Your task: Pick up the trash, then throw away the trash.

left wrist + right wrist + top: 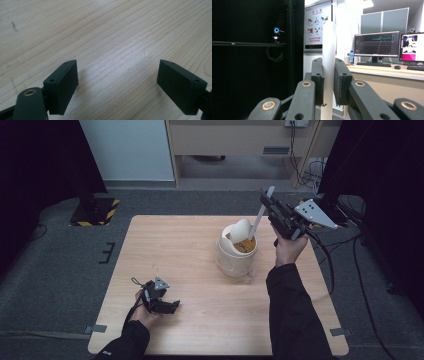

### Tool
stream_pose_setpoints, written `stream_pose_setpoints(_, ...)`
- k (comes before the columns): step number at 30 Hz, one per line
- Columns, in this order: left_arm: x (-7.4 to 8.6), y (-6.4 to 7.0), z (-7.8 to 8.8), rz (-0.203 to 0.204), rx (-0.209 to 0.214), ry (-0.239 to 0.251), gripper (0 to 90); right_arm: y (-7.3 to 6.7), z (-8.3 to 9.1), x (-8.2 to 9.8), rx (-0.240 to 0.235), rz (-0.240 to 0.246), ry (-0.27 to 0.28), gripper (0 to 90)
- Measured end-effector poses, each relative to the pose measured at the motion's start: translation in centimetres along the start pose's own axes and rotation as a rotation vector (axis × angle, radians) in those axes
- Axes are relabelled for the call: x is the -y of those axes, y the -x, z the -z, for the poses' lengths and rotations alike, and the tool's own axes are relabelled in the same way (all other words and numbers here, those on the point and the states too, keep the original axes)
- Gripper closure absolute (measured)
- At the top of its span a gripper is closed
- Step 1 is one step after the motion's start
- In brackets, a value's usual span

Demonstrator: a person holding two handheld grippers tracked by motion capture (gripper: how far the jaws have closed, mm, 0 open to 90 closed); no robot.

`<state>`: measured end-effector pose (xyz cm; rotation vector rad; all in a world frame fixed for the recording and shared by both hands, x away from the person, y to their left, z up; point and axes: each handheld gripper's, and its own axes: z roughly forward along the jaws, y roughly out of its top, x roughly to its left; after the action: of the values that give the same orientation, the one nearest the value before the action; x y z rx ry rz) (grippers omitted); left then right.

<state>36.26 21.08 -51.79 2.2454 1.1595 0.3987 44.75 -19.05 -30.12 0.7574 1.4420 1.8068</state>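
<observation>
high view: left gripper (169,307) low on the table (190,325) nr front-left, jaws wide apart, nothing btwn. further back, right gripper (265,201) raised over a cream swing-lid bin (236,251), jaws clamped on a white strip (259,215) w/ lower end dipping into the bin.

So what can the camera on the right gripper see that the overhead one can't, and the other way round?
Right gripper view: a room behind, with computer monitors on a desk and a wall poster.

High view: the wooden table, a cream swing-lid bin, and the left gripper held low over the table.

Both: the right gripper, its jaws clamped on a white strip, raised beside the bin in the high view.
</observation>
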Motion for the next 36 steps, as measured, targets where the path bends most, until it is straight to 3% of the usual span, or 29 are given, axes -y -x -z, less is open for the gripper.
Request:
stream_pose_setpoints(8,0.0,-0.1,-0.1,0.005,0.002,-0.003,16.7,0.1,0.0,1.6,-0.001,-0.019,-0.005,80.7)
stream_pose_setpoints(21,0.0,0.1,0.0,-0.004,0.001,-0.004,16.7,-0.1,0.3,4.6,0.011,-0.037,-0.066,80.6)
stream_pose_setpoints(36,0.0,0.1,-0.1,-0.008,-0.001,-0.013,16.7,0.0,0.5,7.7,0.031,-0.055,-0.203,80.3)
